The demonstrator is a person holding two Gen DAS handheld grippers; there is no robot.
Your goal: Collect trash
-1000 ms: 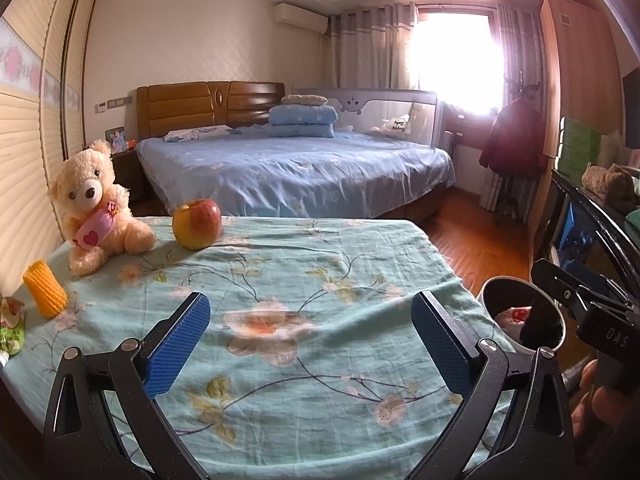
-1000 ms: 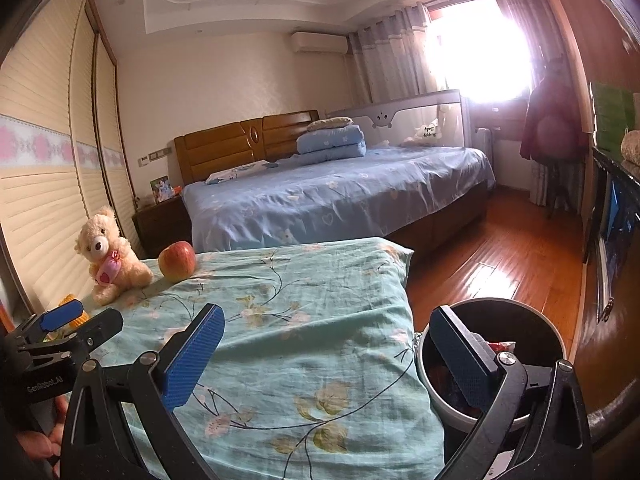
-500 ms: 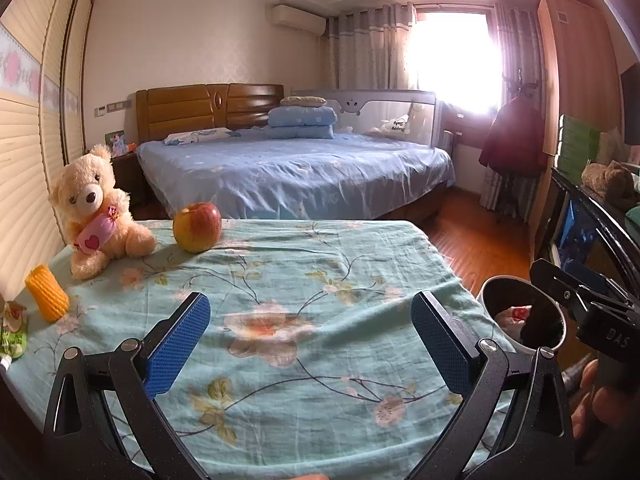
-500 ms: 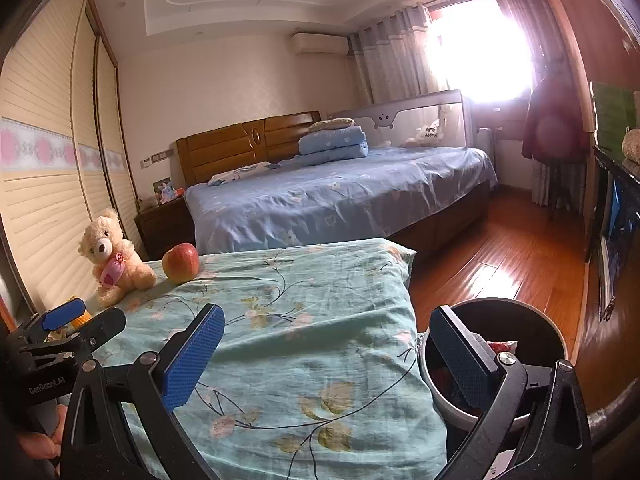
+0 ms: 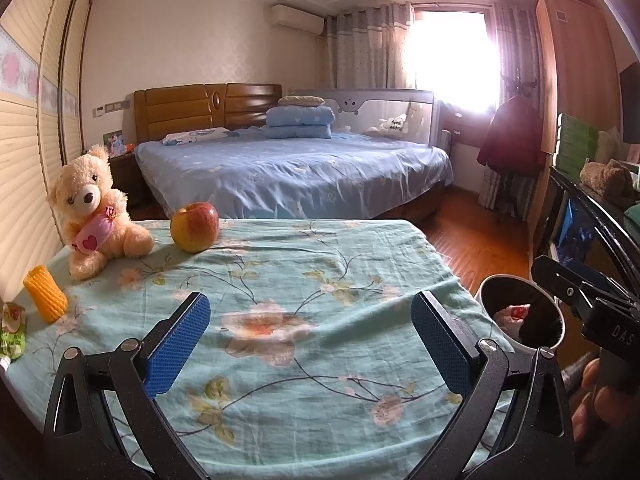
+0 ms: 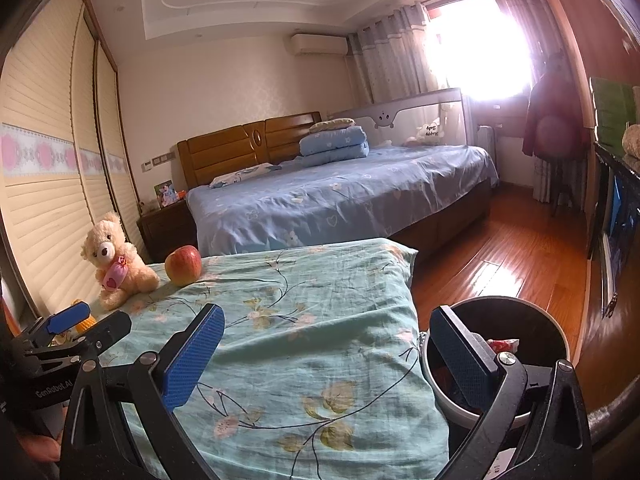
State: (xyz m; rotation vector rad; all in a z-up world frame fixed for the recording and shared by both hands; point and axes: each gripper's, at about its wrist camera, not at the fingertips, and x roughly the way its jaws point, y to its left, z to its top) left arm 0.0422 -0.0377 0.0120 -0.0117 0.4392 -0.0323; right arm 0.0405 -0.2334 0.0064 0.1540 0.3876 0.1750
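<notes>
- Left hand-held gripper is held level, pointing to the far side, jaws spread wide with nothing between the blue pads.
- Right hand-held gripper matches it: jaws wide apart, blue pads bare, nothing gripped.
- From the left camera, the right hand-held gripper's black body pokes in at the right edge, with the person's fingers curled below it.
- From the right camera, the left hand-held gripper sits at the near left, one blue pad tip showing.
</notes>
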